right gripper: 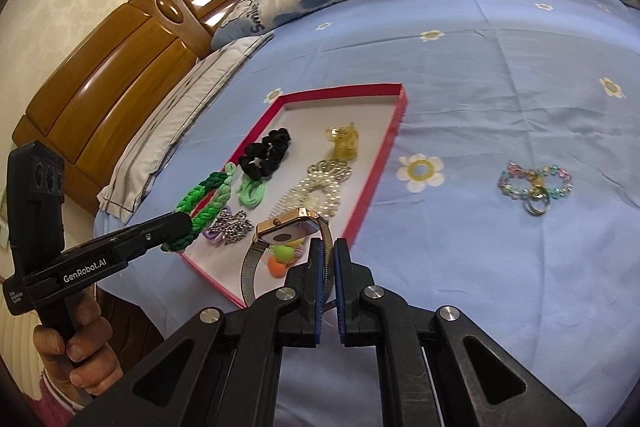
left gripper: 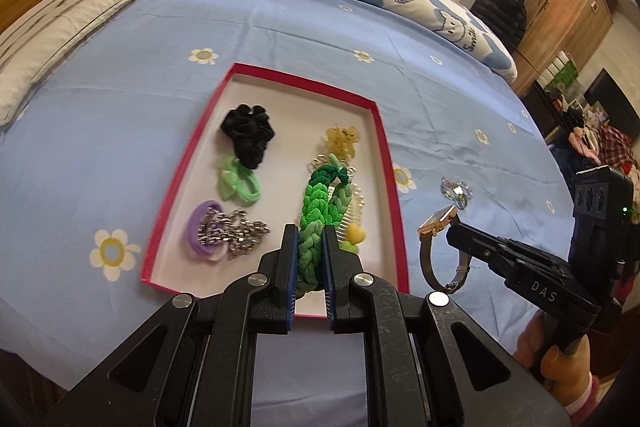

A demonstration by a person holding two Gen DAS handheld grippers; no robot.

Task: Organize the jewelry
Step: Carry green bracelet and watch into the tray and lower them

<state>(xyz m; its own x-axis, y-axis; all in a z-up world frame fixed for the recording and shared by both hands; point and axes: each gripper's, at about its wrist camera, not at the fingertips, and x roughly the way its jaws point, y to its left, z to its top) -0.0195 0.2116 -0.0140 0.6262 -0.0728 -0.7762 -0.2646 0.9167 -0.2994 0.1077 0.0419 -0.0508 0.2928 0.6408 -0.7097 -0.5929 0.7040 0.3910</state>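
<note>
Carefully now: lower, don't drop. Left gripper (left gripper: 311, 259) clenched on the green braided band (left gripper: 318, 211), held above the near right part of the red-rimmed tray (left gripper: 188, 167). Best to bring it down over a bare patch of the white floor before letting go, probably toward the near edge, clear of the comb and the yellow heart clip (left gripper: 355, 233) beneath. Worth keeping the braid from draping over the rim; soft and floppy, likely to sag wherever released.

Already in the tray, left to right: purple hair tie (left gripper: 200, 227) tangled with a silver chain (left gripper: 236, 231), light green tie (left gripper: 238, 183), black scrunchie (left gripper: 246, 135), amber claw clip (left gripper: 342, 141).

Further right, right gripper (right gripper: 328, 259) clamped on the mesh strap of a gold-cased watch (right gripper: 292, 229), carried just over the tray's near corner. Sensible to set the watch flat, face up, beside the pearl comb (right gripper: 320, 187) rather than on it. Rigid case, springy strap; apt to roll if released tilted.

Still out on the blue sheet (right gripper: 500, 107), well right of the tray: a pastel bead bracelet (right gripper: 534, 185) with a ring. Same bracelet likely the glinting thing just beyond the watch in the left view.
</note>
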